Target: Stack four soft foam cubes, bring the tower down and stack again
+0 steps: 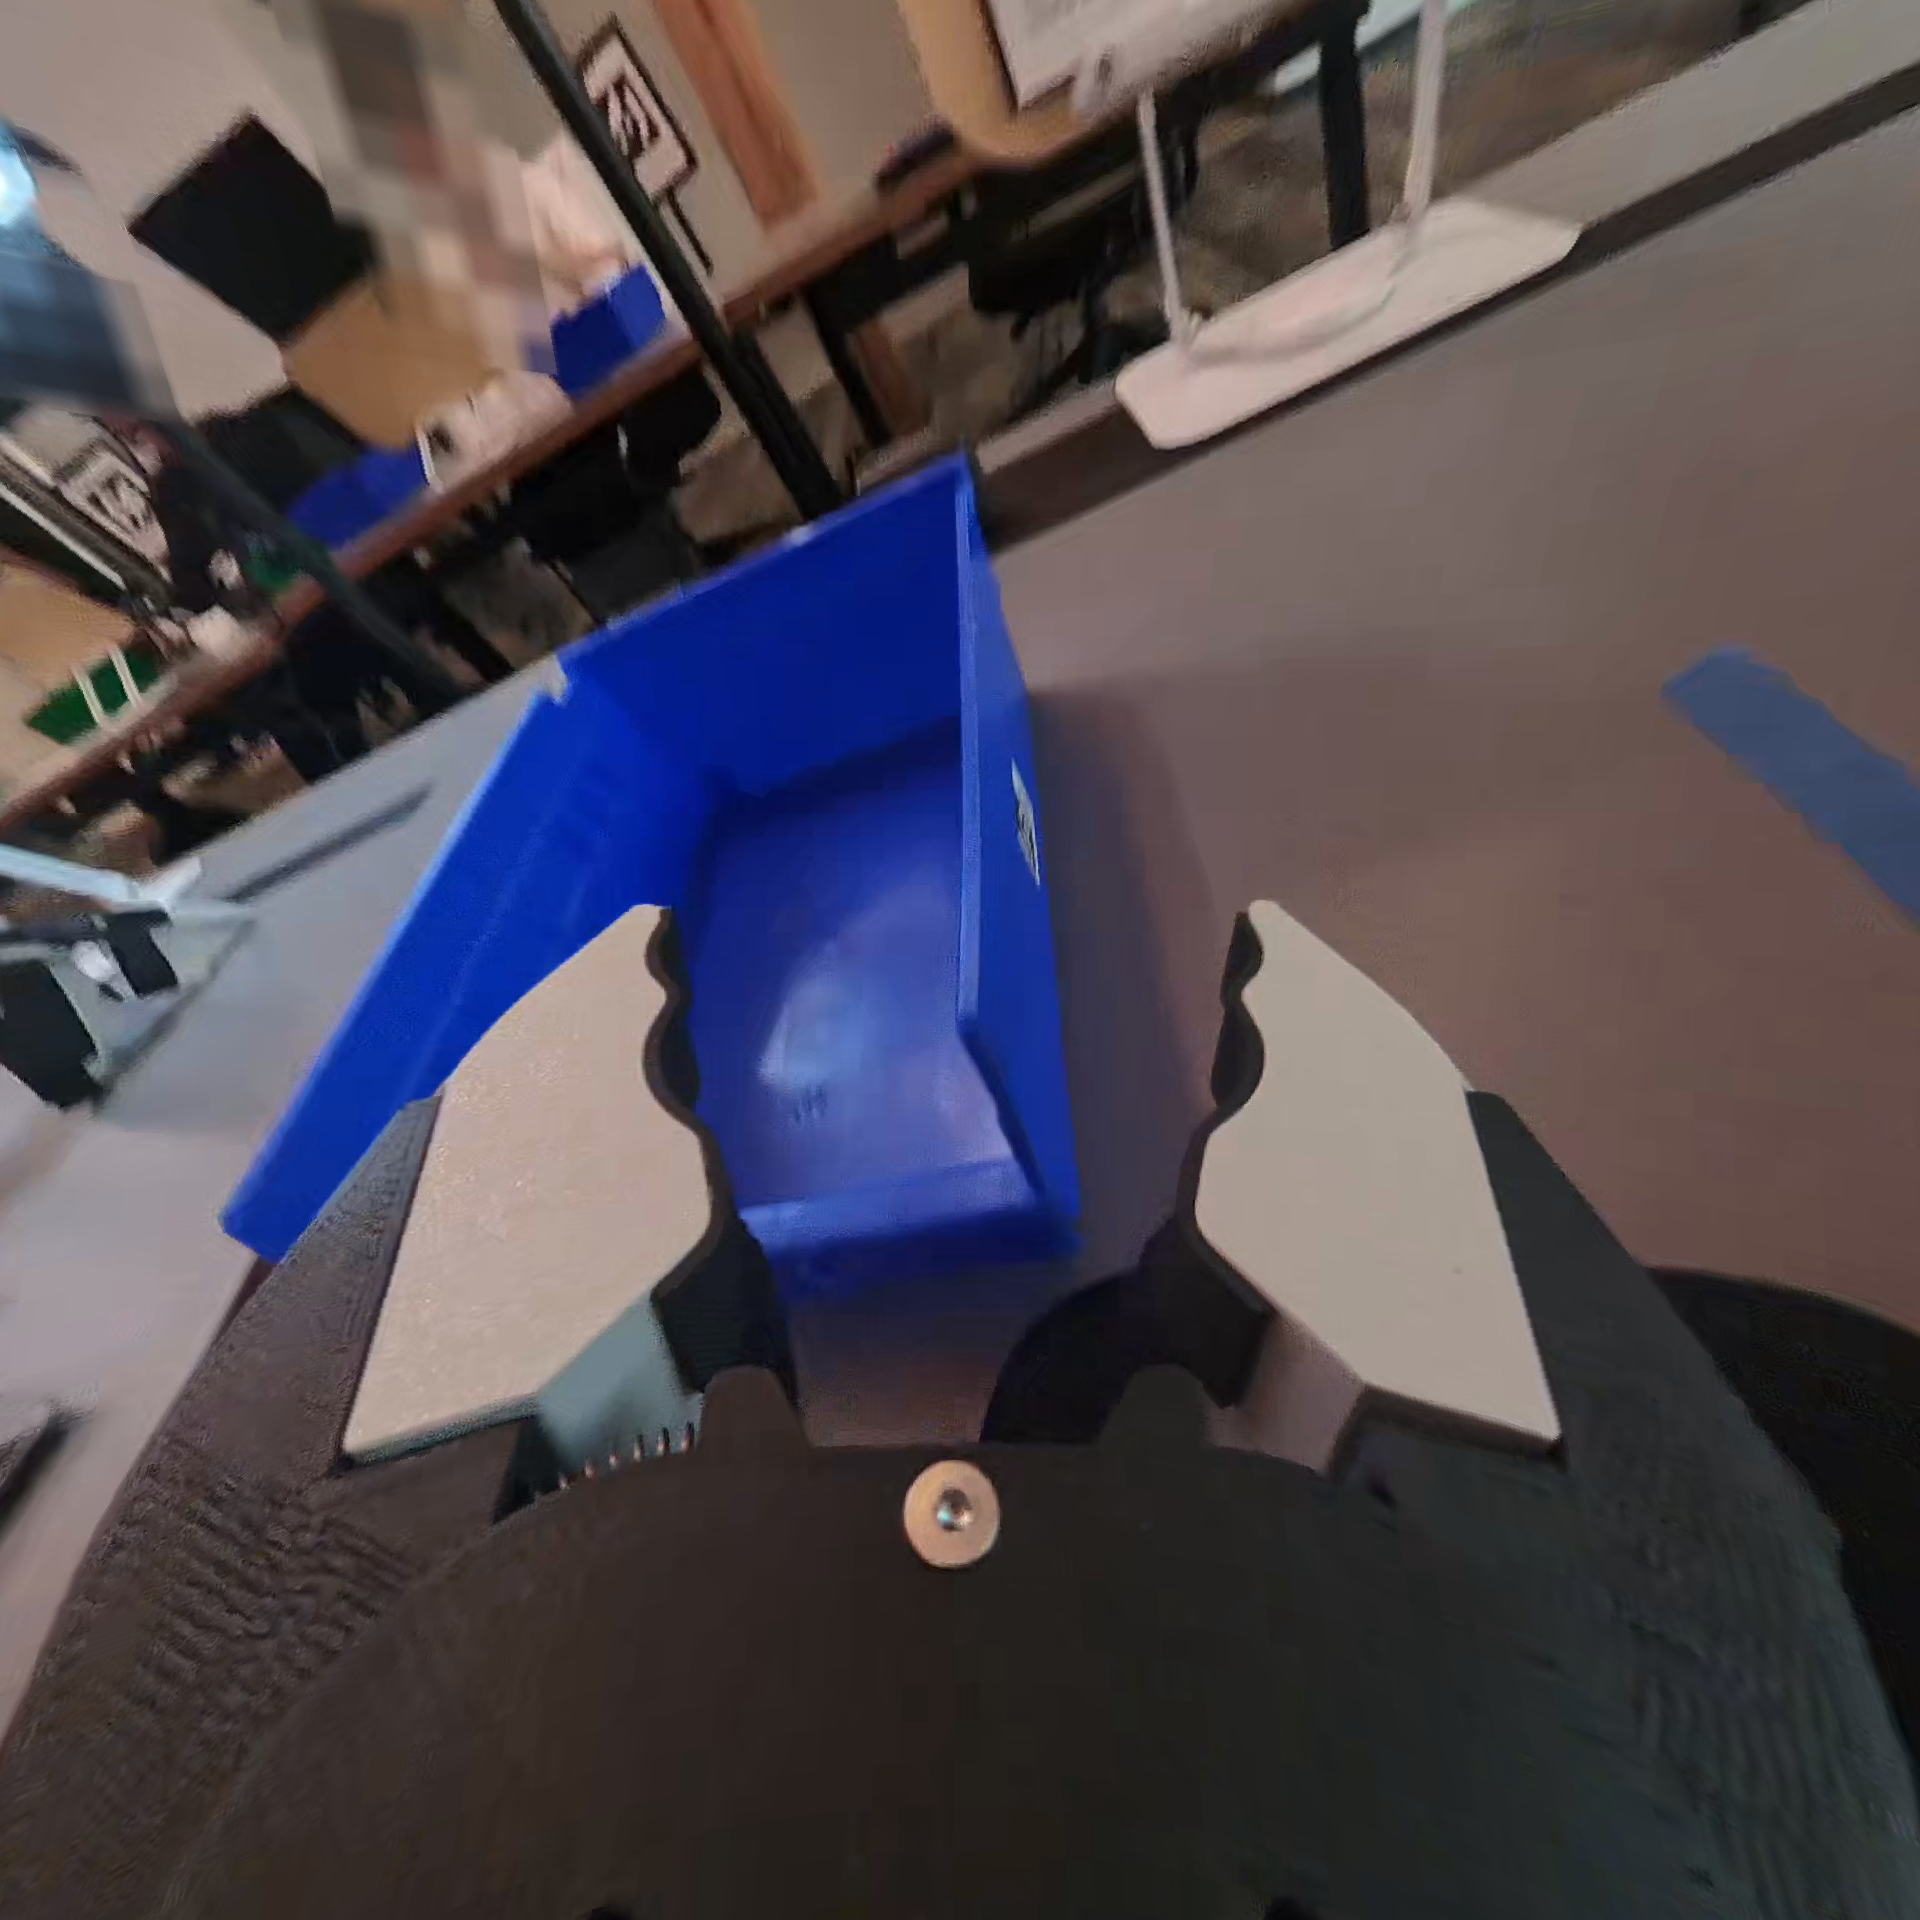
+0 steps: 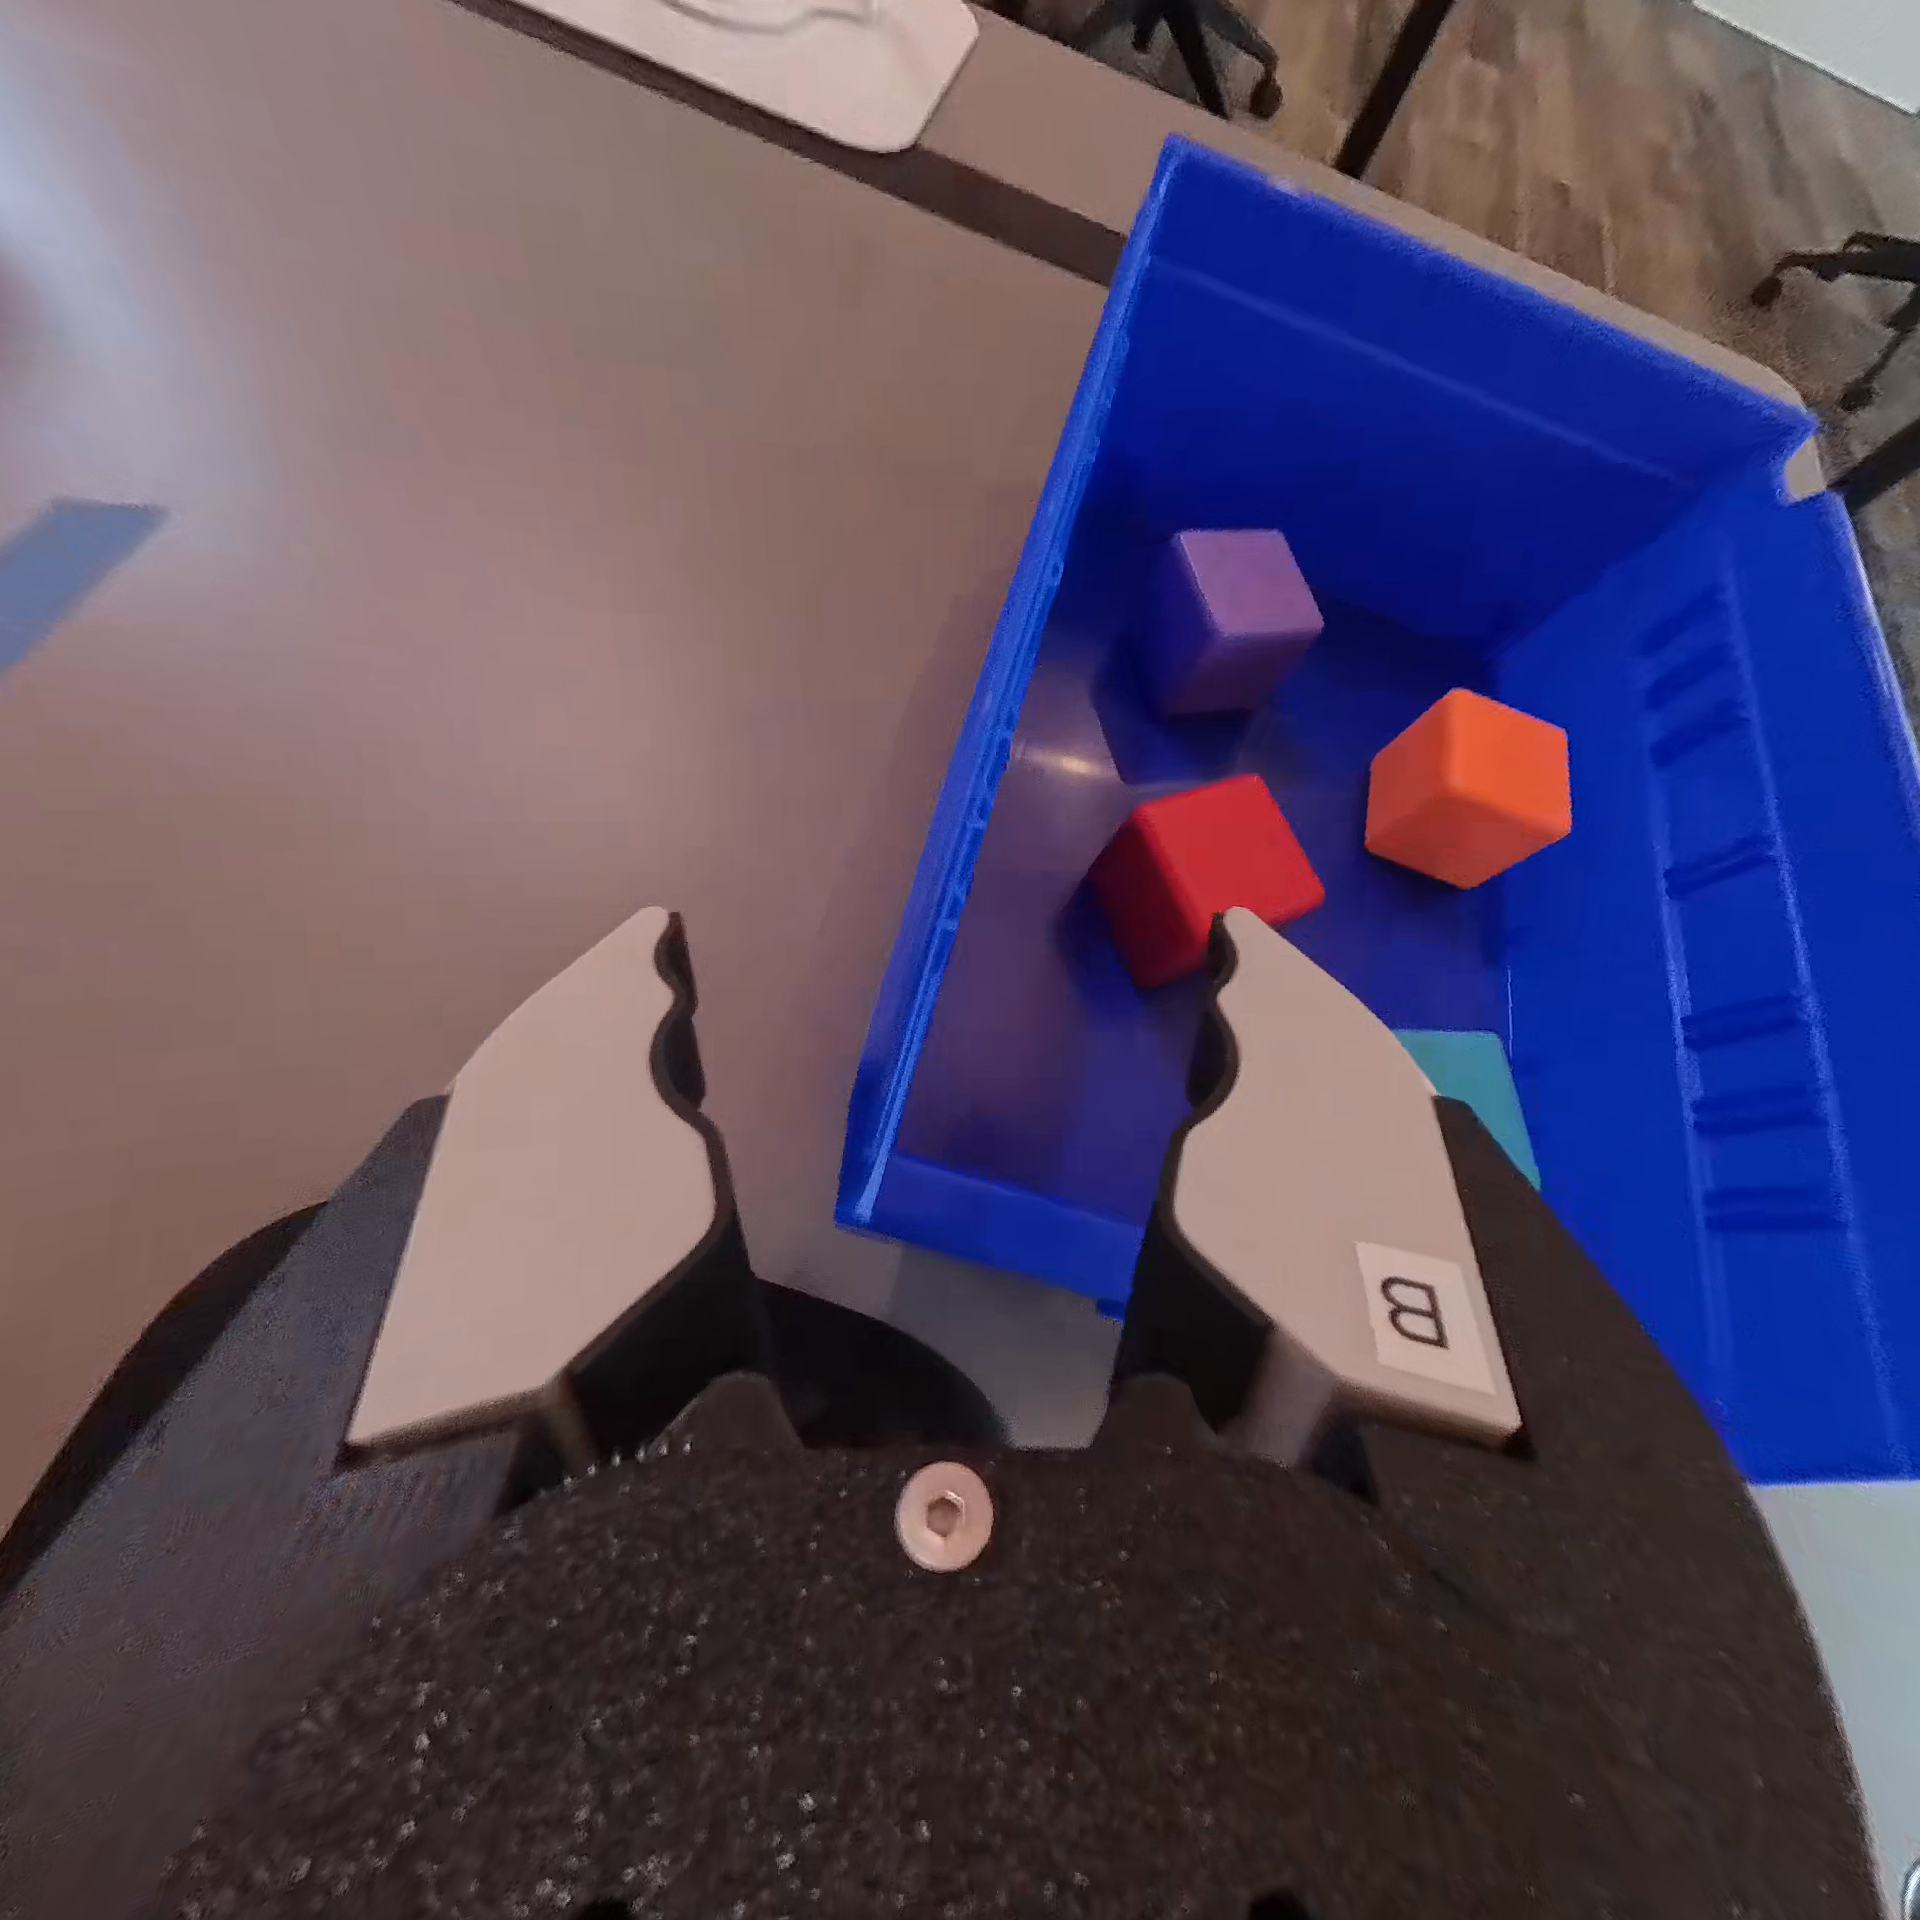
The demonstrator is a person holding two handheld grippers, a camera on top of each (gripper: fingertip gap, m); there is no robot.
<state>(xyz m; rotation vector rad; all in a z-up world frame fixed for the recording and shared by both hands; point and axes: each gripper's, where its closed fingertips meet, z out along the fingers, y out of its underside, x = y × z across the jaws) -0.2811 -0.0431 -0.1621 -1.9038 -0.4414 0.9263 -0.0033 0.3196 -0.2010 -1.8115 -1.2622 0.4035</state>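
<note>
In the right wrist view a blue bin point(image 2: 1434, 416) on the table holds a purple cube point(image 2: 1231, 613), a red cube point(image 2: 1205, 873), an orange cube point(image 2: 1470, 784) and a teal cube point(image 2: 1460, 1070), the teal one partly hidden behind my right finger. My right gripper point(image 2: 945, 920) is open and empty, above the bin's near left corner. In the left wrist view another blue bin point(image 1: 790, 665) lies ahead with nothing showing inside it. My left gripper point(image 1: 951, 914) is open and empty, just over that bin's near end.
The grey-brown table point(image 2: 468, 520) spreads left of the cube bin. A strip of blue tape point(image 1: 1797, 758) lies on it; it also shows in the right wrist view point(image 2: 62, 571). A white flat stand base point(image 1: 1340, 322) sits at the far edge. Desks and chairs stand beyond.
</note>
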